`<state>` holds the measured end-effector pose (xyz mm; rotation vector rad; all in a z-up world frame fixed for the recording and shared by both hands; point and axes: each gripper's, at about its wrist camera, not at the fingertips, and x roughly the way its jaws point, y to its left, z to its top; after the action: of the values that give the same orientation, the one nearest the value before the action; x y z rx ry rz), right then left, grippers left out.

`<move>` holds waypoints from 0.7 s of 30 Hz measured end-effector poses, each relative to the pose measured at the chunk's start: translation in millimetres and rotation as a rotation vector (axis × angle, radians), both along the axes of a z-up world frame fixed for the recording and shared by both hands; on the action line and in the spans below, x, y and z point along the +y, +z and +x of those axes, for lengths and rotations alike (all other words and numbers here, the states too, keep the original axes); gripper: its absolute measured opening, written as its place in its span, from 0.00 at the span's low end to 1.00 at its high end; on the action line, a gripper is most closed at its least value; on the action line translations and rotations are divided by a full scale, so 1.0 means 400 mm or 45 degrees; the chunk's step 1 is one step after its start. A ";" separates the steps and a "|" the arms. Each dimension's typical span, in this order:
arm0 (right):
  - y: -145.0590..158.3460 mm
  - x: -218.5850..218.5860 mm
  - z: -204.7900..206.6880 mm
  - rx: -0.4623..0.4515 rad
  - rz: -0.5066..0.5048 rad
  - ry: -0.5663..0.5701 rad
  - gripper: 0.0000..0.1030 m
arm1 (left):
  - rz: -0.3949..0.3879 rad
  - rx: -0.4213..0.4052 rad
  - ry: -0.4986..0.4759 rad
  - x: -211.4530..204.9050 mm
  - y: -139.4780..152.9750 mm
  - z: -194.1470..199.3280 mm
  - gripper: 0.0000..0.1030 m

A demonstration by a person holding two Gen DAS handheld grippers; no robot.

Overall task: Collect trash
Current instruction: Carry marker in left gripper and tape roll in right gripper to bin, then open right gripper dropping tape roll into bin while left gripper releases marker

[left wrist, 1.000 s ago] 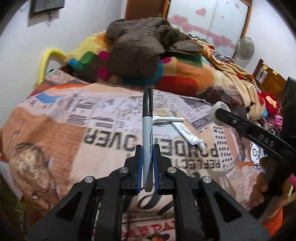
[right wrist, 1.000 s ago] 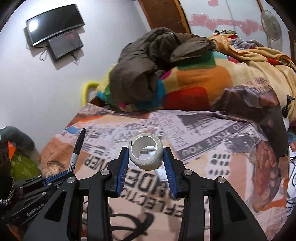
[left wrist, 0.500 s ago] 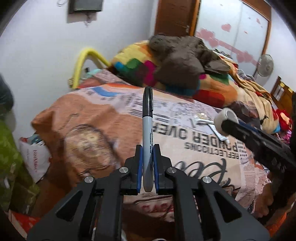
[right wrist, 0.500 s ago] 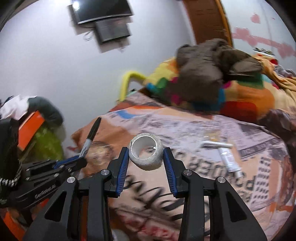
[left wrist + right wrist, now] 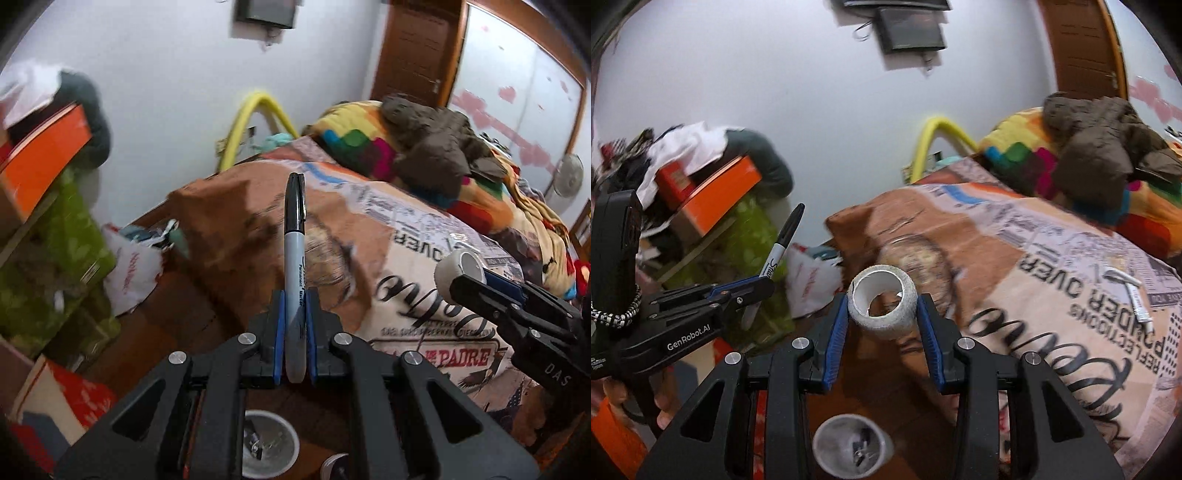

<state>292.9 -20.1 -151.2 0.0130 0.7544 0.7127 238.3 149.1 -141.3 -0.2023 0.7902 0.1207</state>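
Below my jaws I see bare wooden floor (image 5: pixel 886 398) with a white cup (image 5: pixel 853 452) standing on it. The bed (image 5: pixel 1052 295) blocks the right side. A white bag (image 5: pixel 129 269) and green boxes (image 5: pixel 55 266) crowd the left.

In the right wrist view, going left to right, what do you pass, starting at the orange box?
Orange box → marker in the left gripper → tape roll in the right gripper → tubes on the bed.
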 end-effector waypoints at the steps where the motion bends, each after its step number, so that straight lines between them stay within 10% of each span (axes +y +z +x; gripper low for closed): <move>1: -0.005 0.021 -0.012 0.007 -0.007 0.021 0.34 | -0.008 0.003 0.010 0.014 -0.005 -0.015 0.09; 21: -0.223 0.308 -0.168 0.264 -0.237 0.305 0.34 | -0.137 0.195 0.256 0.254 -0.250 -0.261 0.09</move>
<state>225.8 103.3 -240.3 -0.1778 1.0308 0.8747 133.8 250.8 -241.4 -0.3780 0.9290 0.2869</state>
